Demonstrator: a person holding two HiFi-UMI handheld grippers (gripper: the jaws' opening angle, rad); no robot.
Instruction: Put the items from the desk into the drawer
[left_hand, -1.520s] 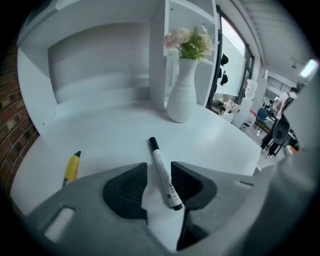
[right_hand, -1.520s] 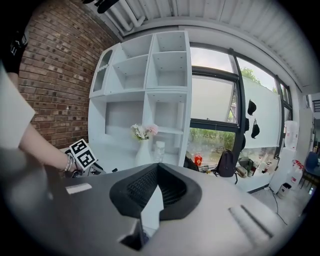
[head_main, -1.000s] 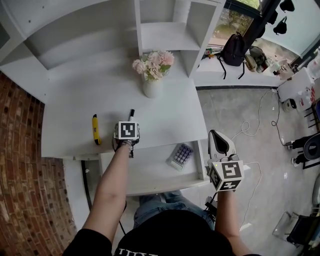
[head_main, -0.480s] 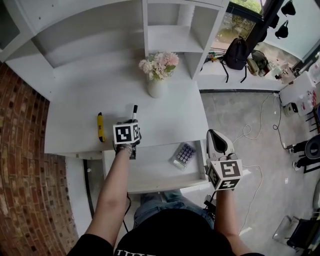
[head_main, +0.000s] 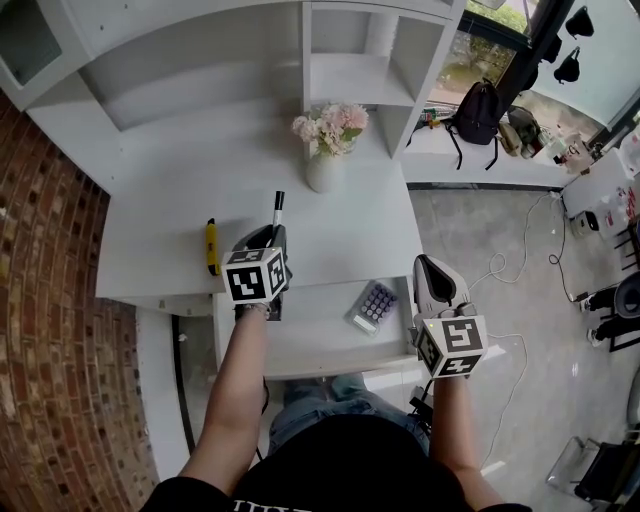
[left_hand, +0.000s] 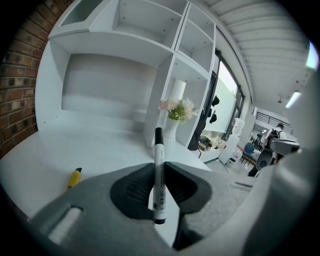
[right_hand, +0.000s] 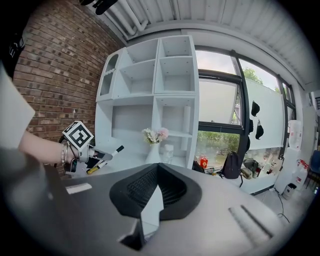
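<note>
Currently left gripper (left_hand: 159, 163) pinches one marker (left_hand: 159, 172); right gripper (right_hand: 156, 167) closed, empty; one calculator (head_main: 372, 307).

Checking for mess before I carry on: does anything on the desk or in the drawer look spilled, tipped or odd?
Nothing stands out. The vase stands upright, the calculator lies flat in the drawer, and the marker is gripped squarely by the left gripper.

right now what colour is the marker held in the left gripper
The marker has a white barrel and a black cap, clearest in the left gripper view.
</note>
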